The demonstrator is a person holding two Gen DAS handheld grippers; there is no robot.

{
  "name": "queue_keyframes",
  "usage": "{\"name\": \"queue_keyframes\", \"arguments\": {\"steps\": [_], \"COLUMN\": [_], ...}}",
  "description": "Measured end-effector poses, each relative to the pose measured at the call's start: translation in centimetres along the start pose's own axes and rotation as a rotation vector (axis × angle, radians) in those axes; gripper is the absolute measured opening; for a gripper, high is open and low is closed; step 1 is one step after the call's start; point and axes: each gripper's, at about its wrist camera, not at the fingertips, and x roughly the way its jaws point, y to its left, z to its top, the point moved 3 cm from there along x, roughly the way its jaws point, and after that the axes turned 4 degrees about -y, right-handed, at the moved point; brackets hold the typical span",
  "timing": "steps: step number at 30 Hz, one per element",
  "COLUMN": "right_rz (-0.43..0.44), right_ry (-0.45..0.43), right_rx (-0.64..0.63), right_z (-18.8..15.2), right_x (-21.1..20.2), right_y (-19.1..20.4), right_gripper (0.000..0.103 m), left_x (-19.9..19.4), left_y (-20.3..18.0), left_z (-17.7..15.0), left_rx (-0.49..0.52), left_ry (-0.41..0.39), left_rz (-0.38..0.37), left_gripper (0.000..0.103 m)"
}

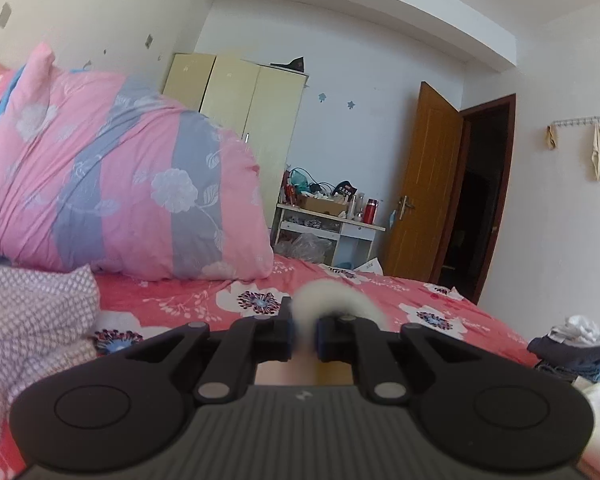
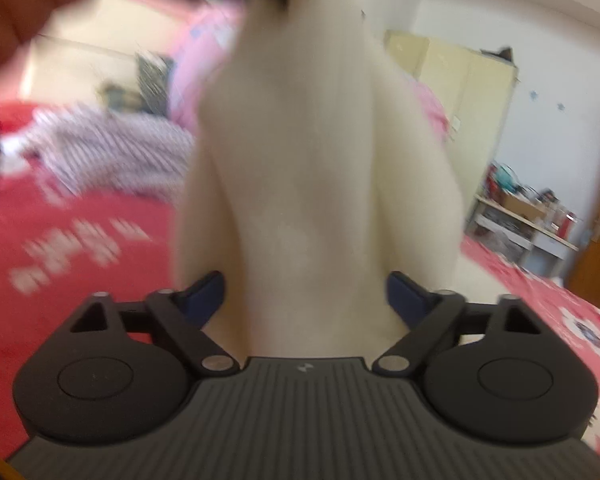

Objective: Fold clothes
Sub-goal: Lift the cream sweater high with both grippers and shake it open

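The bed with the red flower-printed sheet (image 1: 332, 300) fills the room's middle, a pink and grey floral quilt (image 1: 120, 184) heaped at its ten o'clock side and a purple-dotted white cloth (image 1: 32, 320) crumpled at nine o'clock. The cream-white fluffy garment (image 2: 320, 160) hangs above the sheet, held up at twelve o'clock in the right wrist view. The left gripper (image 1: 303, 334) is pinched almost fully closed on a fold of that garment. The right gripper (image 2: 304, 296) stands wide, its blue pads on either side of the hanging cloth and seemingly not pressing it, though blur hides the contact.

To do this step well, I judge the right gripper should close on an edge level with the left one's hold, so the garment can be spread flat before folding.

A brown cardboard box (image 1: 324, 204) on the white tabletop (image 1: 340, 220) at one o'clock holds pale oddments I cannot make out.
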Motion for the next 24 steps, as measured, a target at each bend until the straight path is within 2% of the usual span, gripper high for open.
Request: {"name": "queue_keyframes", "arguments": {"steps": [2,5,7,9,11,14,16,20,23,24], "right_rz": [-0.044,-0.019,0.039,0.029,-0.015,-0.095,-0.149,-0.209,-0.243,-0.254], "right_ry": [0.039,0.078,0.069,0.085,0.097,0.059,0.009,-0.056,-0.1,-0.115], "right_rx": [0.052,0.083,0.04,-0.018,-0.019,0.034,0.049,0.082,0.091,0.095], "right_z": [-1.0,-1.8,-1.6,-1.7,-1.9,-1.6,-0.6,0.8,1.7,2.1], "right_x": [0.0,-0.2,-0.6,-0.6,-0.8,-2.2,-3.7,-5.8,-7.3,-7.8], "right_y": [-1.1,-1.7,-0.8,-0.3,-1.1,-3.4,-4.9,-7.7,-9.4,-9.6], "right_gripper": [0.073,0.067,0.066,0.057,0.033,0.012,0.011,0.011,0.011,0.011], "left_x": [-0.1,-0.3,-0.5,-0.8,-1.0,-1.2,-1.2,-0.6,0.5,0.9], "left_y": [-0.3,-0.6,-0.7,-0.6,-0.4,0.0,0.3,-0.1,-1.3,-1.7], "left_z": [0.0,-0.2,-0.2,-0.4,-0.9,-2.1,-3.3,-6.8,-10.4,-11.6], "left_rx": [-0.002,0.004,0.0,-0.003,0.022,0.076,0.105,0.156,0.247,0.28], "left_ry": [0.002,0.0,-0.003,-0.003,0.002,0.026,0.067,0.202,0.279,0.3], "left_rz": [-0.012,-0.016,-0.013,-0.007,0.008,0.018,0.008,-0.045,-0.03,-0.015], "left_gripper": [0.011,0.011,0.011,0.011,0.011,0.014,0.023,0.054,0.063,0.063]}}
